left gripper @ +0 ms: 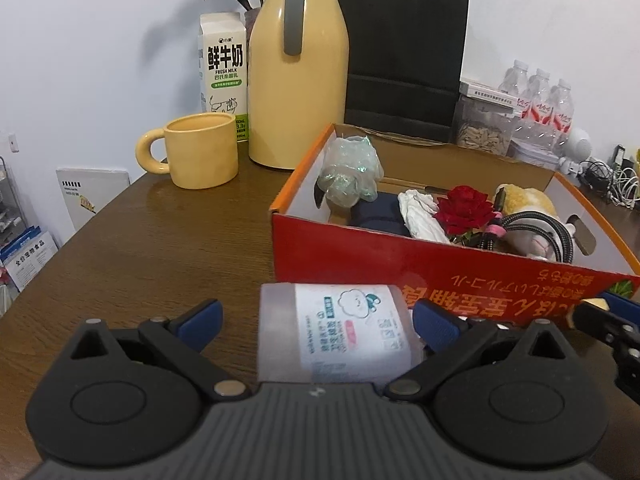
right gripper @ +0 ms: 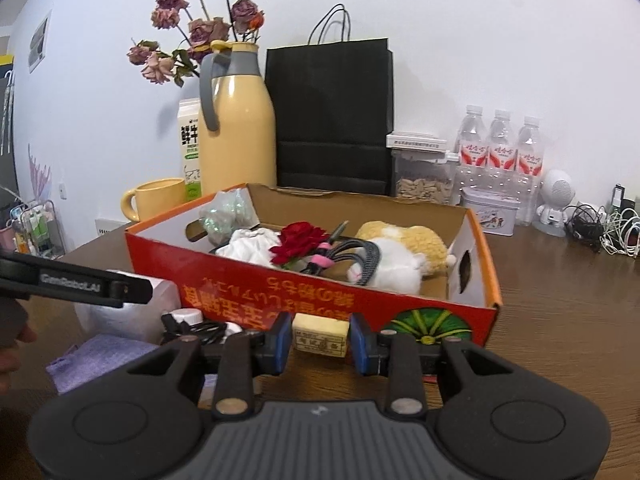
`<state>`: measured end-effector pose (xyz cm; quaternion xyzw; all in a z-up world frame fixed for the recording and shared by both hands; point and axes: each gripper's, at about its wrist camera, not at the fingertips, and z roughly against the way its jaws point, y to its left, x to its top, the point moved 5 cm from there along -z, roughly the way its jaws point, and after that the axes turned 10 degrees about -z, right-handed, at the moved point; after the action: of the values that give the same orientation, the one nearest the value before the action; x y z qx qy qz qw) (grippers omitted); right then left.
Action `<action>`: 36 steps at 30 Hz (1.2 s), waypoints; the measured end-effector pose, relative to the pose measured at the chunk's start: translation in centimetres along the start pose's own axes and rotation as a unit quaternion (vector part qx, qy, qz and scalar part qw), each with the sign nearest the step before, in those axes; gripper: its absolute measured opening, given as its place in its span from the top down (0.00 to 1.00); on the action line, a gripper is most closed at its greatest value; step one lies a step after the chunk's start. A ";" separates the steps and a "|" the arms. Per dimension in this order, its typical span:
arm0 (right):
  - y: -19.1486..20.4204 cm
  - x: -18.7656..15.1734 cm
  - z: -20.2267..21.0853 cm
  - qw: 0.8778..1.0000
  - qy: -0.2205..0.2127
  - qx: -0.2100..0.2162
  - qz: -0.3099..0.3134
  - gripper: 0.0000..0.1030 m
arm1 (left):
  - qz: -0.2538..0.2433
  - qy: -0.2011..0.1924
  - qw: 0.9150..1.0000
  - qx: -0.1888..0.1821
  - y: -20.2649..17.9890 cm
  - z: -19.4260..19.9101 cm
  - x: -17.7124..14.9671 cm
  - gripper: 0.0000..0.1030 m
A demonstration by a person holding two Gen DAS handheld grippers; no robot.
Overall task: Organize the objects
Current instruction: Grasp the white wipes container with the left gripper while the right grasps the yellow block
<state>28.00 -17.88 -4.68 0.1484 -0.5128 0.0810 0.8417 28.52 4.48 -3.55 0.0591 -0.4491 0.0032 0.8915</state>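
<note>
A red and orange cardboard box [left gripper: 400,256] stands on the brown table and holds a red rose [left gripper: 466,206], a plush toy [left gripper: 528,204], white cloth, a braided cable and a wrapped bundle. My left gripper [left gripper: 316,320] is open around a frosted white bottle [left gripper: 336,332] with a printed label, lying just in front of the box. My right gripper [right gripper: 319,338] is shut on a small yellow packet [right gripper: 319,336], low in front of the box [right gripper: 280,280]. The left gripper's arm [right gripper: 76,280] crosses the right wrist view.
A yellow mug [left gripper: 198,150], a milk carton [left gripper: 222,76], a yellow thermos jug [left gripper: 298,72] and a black paper bag [left gripper: 404,52] stand behind the box. Water bottles [right gripper: 500,148], a seed jar [right gripper: 424,184] and cables [right gripper: 608,232] sit at the right. A purple cloth [right gripper: 100,360] lies near left.
</note>
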 end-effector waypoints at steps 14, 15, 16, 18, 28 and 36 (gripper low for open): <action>-0.7 -0.1 0.2 1.000 -0.003 0.001 0.003 0.71 | 0.013 0.025 0.999 0.023 0.0 -2.3 -0.6 0.00; -0.6 -0.1 0.2 1.000 -0.002 0.001 0.004 0.71 | 0.015 0.024 0.999 0.022 0.0 -2.4 -0.7 0.00; -0.5 -0.2 0.1 1.000 0.000 0.001 0.005 0.71 | 0.016 0.024 0.999 0.021 0.1 -2.4 -0.7 0.00; -0.5 -0.3 0.1 1.000 0.001 0.002 0.007 0.71 | 0.019 0.022 0.999 0.019 0.2 -2.4 -0.8 0.00; -0.3 -0.4 0.1 1.000 0.000 0.002 0.010 0.71 | 0.018 0.018 1.000 0.001 0.2 -2.1 -1.3 0.18; -0.2 -0.4 0.2 1.000 -0.005 0.003 0.011 0.71 | 0.012 -0.022 1.000 0.003 0.2 -0.2 -0.8 0.18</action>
<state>27.71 -18.12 -4.94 0.1458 -0.5183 0.0917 0.8377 28.18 4.72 -4.33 0.0565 -0.4696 0.0140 0.8810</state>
